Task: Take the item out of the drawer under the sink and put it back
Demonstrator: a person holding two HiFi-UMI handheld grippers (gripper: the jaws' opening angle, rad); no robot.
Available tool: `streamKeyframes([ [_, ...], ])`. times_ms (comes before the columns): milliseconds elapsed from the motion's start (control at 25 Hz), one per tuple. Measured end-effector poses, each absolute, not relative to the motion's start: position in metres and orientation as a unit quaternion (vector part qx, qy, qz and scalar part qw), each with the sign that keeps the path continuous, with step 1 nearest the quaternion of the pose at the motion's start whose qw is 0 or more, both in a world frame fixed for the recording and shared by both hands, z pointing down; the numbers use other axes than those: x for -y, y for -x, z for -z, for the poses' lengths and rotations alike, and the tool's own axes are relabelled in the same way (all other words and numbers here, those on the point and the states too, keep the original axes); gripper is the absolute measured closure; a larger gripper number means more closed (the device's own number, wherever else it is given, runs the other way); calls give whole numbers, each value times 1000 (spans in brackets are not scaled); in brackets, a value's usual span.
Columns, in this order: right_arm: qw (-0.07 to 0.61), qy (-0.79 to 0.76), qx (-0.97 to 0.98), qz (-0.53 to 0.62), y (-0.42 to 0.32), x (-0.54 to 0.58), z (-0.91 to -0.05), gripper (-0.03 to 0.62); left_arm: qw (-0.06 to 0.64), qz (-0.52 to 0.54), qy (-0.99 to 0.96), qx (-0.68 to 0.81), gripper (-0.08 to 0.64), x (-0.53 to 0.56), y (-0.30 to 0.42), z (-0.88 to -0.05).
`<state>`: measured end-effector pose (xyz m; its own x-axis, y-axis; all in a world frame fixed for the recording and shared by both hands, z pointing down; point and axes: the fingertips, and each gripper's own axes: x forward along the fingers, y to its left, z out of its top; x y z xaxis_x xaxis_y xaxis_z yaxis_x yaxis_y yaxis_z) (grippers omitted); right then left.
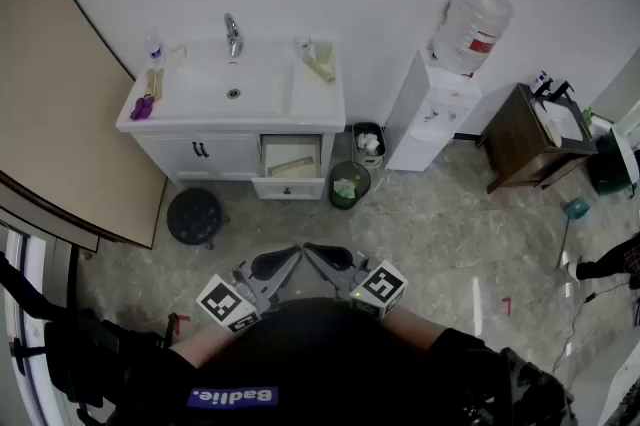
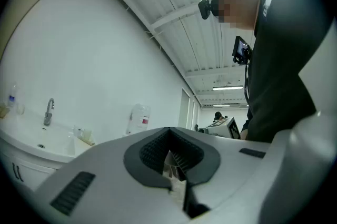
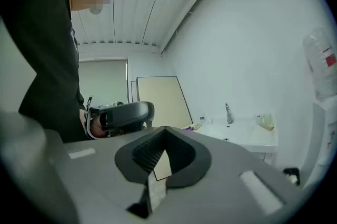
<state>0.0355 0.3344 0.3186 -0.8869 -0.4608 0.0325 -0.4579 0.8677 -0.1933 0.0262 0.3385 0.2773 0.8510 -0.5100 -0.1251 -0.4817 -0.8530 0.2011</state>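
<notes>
Head view, looking steeply down. The left tool (image 1: 296, 252) and the right tool (image 1: 309, 248) are held level just in front of the person's dark torso, tips turned toward each other and nearly meeting.

At 12 o'clock from the tools, well apart from them, stands a white vanity cabinet (image 1: 200, 157) against the wall. Its bench (image 1: 322, 102) carries a sink (image 1: 232, 86) with a faucet (image 1: 232, 34) and a few small toiletries.

The upper right drawer (image 1: 291, 145) under the bench is pulled open. A flat beige item (image 1: 290, 167) lies inside it, untouched by either tool. The drawer below (image 1: 288, 189) is closed.

- At 3 o'clock of the open drawer: a waste bin (image 1: 348, 185), with a second bin (image 1: 368, 142) behind it.
- At 1 o'clock from the tools: a white water dispenser (image 1: 432, 109) with its bottle (image 1: 472, 24).
- At 10 o'clock from the tools: a round black stool (image 1: 194, 215) on the floor.
- At 9 o'clock of the cabinet: a large beige board (image 1: 55, 94).

Left gripper view: the left tool (image 2: 169, 130) has its jaws closed tip to tip, with nothing gripped between the ribbed pads.

Right gripper view: the right tool (image 3: 166, 129) is likewise closed and empty, and the sink shows far off at 2 o'clock.
</notes>
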Motion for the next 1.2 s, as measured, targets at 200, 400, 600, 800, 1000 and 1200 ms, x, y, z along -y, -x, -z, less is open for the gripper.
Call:
streamKeyframes([
  [200, 15, 233, -968, 90, -34, -335, -315, 598, 86, 84, -959, 257, 563, -338, -25, -278],
  [400, 11, 233, -968, 91, -33, -333, -316, 598, 86, 84, -959, 258, 563, -336, -25, -278],
  [600, 4, 236, -968, 90, -35, -331, -322, 597, 87, 82, -959, 259, 563, -333, -26, -282],
  [800, 7, 239, -967, 94, -38, -325, -323, 597, 91, 80, -958, 260, 563, -328, -29, -284],
  [1000, 7, 237, -966, 99, -46, -317, -324, 597, 92, 78, -957, 265, 563, -320, -38, -285],
  [1200, 7, 228, -969, 100, -65, -309, -325, 597, 90, 74, -954, 276, 563, -313, -56, -286],
])
